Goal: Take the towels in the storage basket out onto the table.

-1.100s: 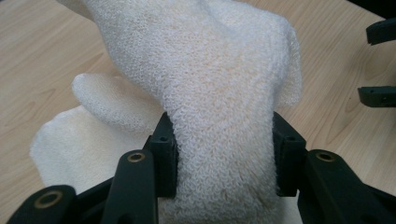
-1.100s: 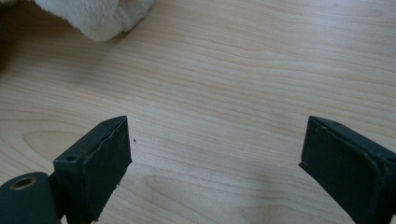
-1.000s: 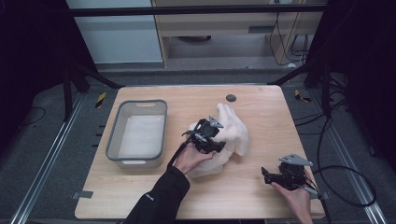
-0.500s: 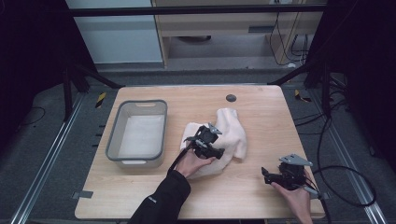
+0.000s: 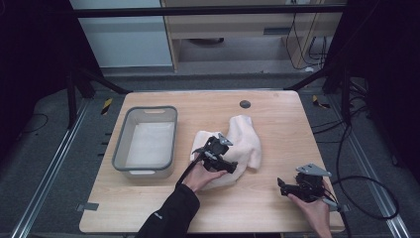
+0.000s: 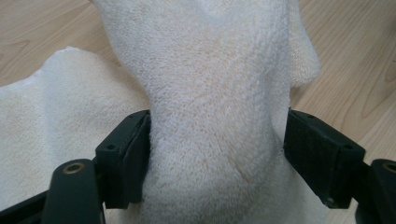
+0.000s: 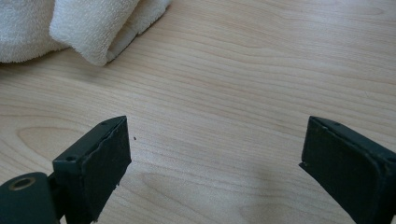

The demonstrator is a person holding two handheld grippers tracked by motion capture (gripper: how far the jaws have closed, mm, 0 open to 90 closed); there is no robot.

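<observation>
A cream terry towel (image 5: 246,140) lies bunched at the middle of the wooden table (image 5: 277,124). My left gripper (image 5: 227,154) sits on its near left part. In the left gripper view, the left gripper (image 6: 217,140) is shut on a thick fold of the towel (image 6: 210,93), and both black pads (image 6: 126,154) press into the cloth. My right gripper (image 5: 282,187) rests low near the table's front right, apart from the towel. Its jaws stand wide over bare wood, so the right gripper (image 7: 215,158) is open, with a rolled towel edge (image 7: 93,28) ahead of it at the upper left.
A grey rectangular bin (image 5: 119,148) with a pale lining stands left of the towel. A small black round cap (image 5: 244,104) sits in the tabletop near the far edge. Cables (image 5: 366,198) trail off the right side. Dark frame posts flank the table.
The left gripper has pulled the towel toward the person and slightly left, and the cloth has bunched and narrowed. The right gripper has stayed in place.
</observation>
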